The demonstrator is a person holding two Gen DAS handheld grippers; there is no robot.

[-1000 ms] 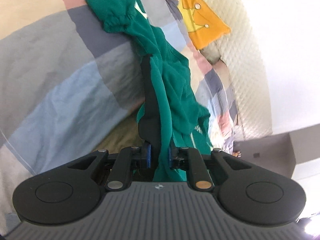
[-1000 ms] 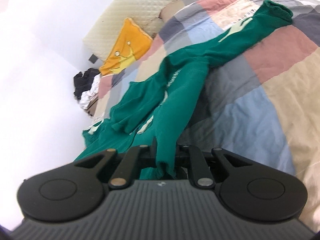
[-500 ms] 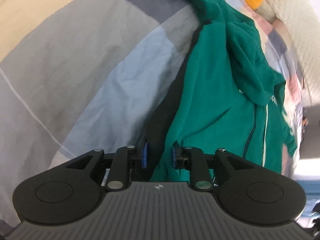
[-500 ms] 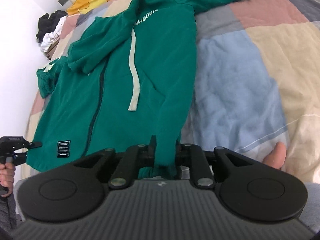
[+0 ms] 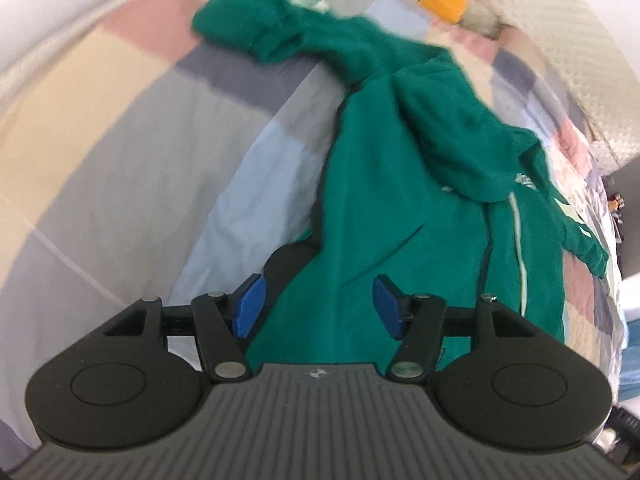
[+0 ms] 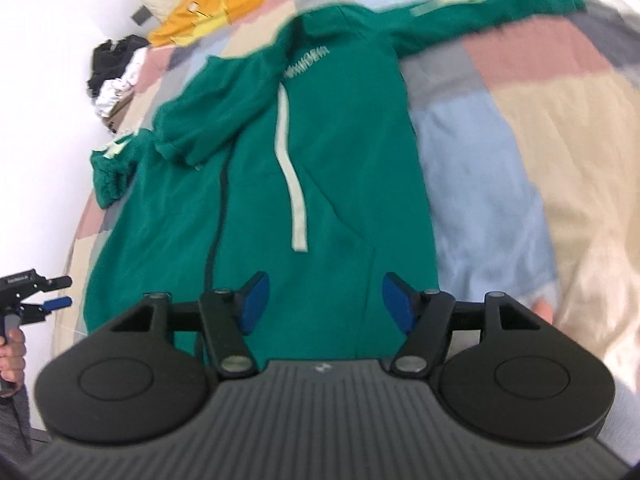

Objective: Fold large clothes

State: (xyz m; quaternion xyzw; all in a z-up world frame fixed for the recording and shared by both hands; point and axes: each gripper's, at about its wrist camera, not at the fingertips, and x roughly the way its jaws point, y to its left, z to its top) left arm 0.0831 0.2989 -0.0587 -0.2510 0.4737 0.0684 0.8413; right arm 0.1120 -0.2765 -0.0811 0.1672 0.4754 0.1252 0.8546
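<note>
The green hooded sweatshirt (image 6: 332,184) lies spread face up on the bed (image 6: 560,128), body flat along a checked cover of blue, grey, pink and beige patches. One sleeve (image 6: 492,2) reaches outward across the cover toward the far side; the other sleeve (image 6: 116,164) is bunched at the bed's edge on the opposite side. The hood (image 6: 224,120) is flopped over the chest, a dark zip line runs down the front, and a white drawcord (image 6: 290,168) lies straight down the body below a line of white lettering. The lower hem sits nearest both cameras. The right hand-held gripper (image 6: 323,300) stands over the hem with its blue pads well apart; its jaws have just been opening, green fabric lies below and between them, and the pads do not press on it. The left hand-held gripper (image 5: 316,302) is in the same condition over the other hem corner: pads spread, jaws just opened, cloth beneath but not clamped. In the right wrist view the left tool also shows at the picture's left edge, carried by the person's hand (image 6: 12,354). An orange cushion (image 6: 208,12) rests at the head of the bed against a cream quilted headboard (image 5: 560,40). A heap of dark and white clothes (image 6: 116,68) lies beside the bed, near the wall.
</note>
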